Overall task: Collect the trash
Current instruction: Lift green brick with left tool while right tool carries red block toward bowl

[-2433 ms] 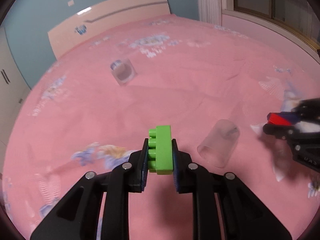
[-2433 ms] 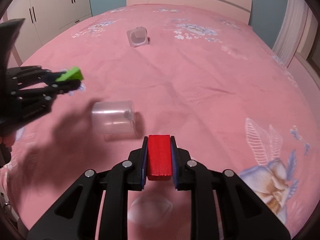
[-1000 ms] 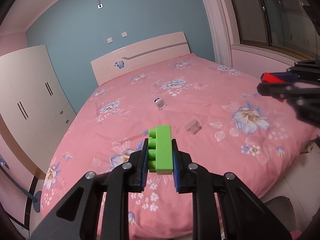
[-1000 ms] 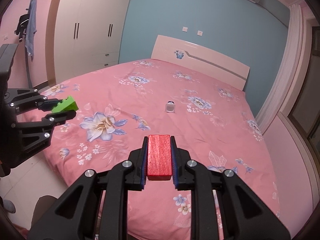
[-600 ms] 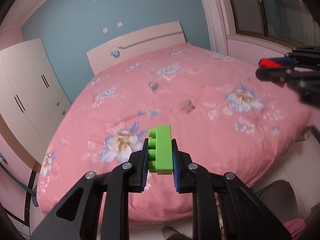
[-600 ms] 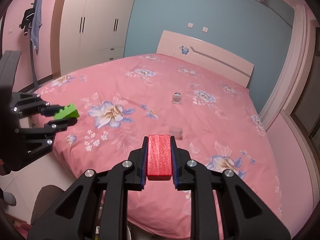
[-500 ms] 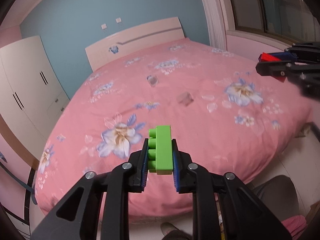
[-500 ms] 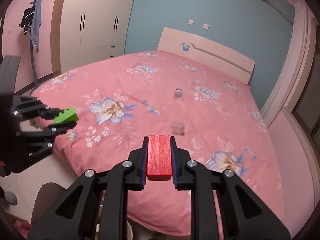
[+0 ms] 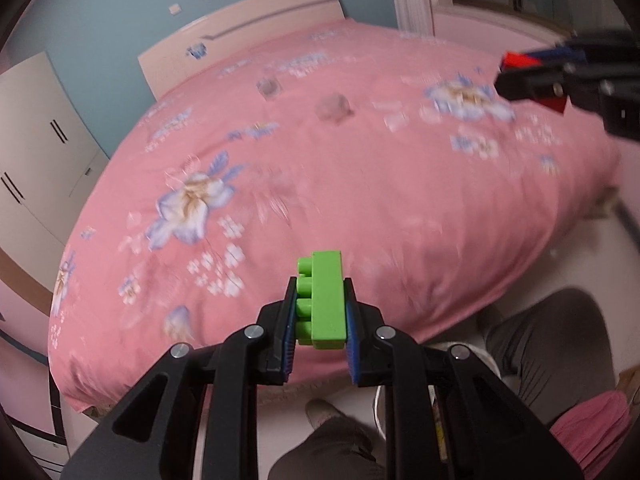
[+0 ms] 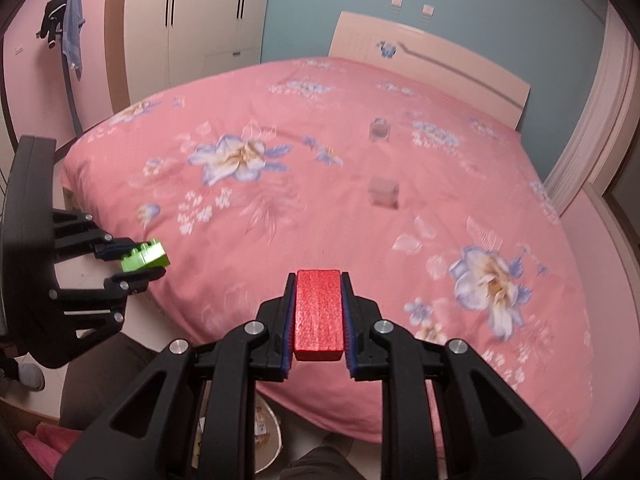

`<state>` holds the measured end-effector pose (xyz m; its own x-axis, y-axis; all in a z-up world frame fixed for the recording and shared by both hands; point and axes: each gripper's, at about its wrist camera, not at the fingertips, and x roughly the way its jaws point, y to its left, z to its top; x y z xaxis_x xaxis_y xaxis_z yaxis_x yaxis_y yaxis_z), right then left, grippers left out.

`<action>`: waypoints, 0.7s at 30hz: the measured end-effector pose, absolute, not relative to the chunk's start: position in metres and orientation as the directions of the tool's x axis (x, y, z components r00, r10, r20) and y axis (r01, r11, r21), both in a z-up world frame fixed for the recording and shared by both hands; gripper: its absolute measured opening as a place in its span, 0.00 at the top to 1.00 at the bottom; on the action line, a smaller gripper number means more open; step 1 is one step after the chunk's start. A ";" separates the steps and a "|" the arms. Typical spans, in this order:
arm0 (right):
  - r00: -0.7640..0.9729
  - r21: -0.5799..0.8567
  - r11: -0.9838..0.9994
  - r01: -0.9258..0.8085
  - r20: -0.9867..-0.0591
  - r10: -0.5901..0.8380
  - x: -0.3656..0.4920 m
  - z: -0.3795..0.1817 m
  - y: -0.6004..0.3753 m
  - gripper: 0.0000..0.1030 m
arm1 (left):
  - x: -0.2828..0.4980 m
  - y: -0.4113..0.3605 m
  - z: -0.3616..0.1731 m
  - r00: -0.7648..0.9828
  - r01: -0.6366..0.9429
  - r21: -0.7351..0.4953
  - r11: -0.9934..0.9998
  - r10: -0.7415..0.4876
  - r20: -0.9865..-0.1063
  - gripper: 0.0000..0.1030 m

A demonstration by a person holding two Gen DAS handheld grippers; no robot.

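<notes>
i'm standing at the foot of the wide bed with the pink flowered cover point(image 10: 360, 184), both tools raised over its near edge. the left gripper point(image 9: 320, 316) is clenched on a bright green studded plastic brick point(image 9: 322, 298), and the right gripper point(image 10: 318, 312) is clenched on a red rough-faced rectangular block point(image 10: 319, 312); both pieces sit squarely between the pads and look secure.

out on the cover, well apart from me, two clear plastic cups point(image 10: 383, 193) lie on the fabric, one nearer and one further toward the pale headboard point(image 10: 432, 64); both are blurred, so i can't say how they lie.

i judge this to be the carry step: two pieces are in hand and need dropping off. low in the right view, just under the bed's edge by my legs, i make out the rim of a pale round bin point(image 10: 269, 438) with scraps in it, largely hidden by the tool. the next move, as i see it, calls for swinging each gripper down over that rim and letting go there, then going back for the cups.
</notes>
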<state>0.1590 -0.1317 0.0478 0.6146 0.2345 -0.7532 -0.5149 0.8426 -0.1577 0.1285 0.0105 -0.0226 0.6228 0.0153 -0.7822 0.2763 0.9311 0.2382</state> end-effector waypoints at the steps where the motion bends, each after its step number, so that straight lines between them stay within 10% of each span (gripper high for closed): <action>1: 0.606 -0.152 0.843 -0.517 -0.760 0.235 0.159 0.042 -0.132 0.80 | 0.128 0.009 -0.030 0.610 0.284 0.237 0.929 0.016 -0.792 0.78; 21: 0.392 -0.100 0.816 -0.569 -0.905 0.162 0.141 -0.096 -0.135 0.80 | 0.111 0.008 -0.148 0.395 0.317 0.107 0.942 -0.028 -0.918 0.78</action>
